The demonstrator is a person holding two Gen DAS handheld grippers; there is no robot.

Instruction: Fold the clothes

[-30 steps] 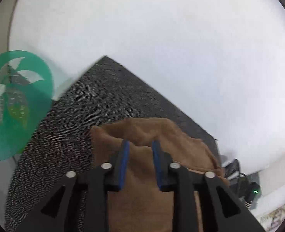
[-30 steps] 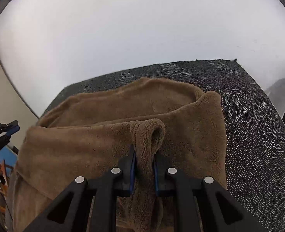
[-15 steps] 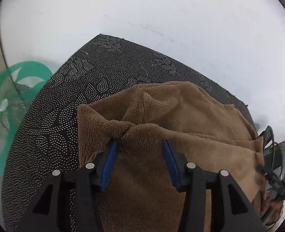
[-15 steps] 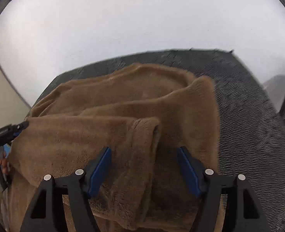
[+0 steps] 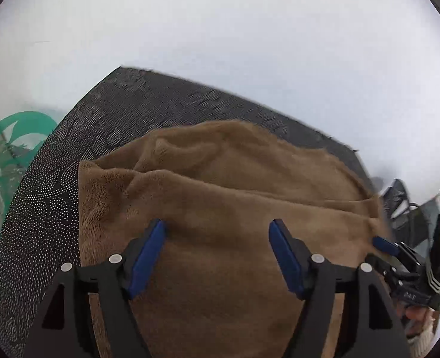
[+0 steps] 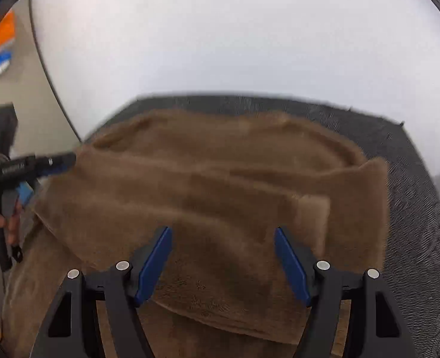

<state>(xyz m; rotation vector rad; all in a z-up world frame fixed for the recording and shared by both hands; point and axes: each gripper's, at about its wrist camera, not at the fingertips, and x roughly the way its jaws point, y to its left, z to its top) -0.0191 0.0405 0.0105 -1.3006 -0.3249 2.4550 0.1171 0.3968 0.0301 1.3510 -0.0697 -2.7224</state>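
Left tongs [image 5: 217,253] opening, right tongs [image 6: 221,261] wide, nothing pinched; brown fleece garment [image 5: 235,185] folded on dotted black mat [image 5: 41,214], green disc [image 5: 8,161] at 9 o'clock.

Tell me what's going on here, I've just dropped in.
A person is folding a brown fleece cloth on a dark dotted mat. The cloth lies folded over itself in layers. Both tongs hover over it and grip nothing: the left tongs are opening, and the right tongs stand wide apart above the folded edge.
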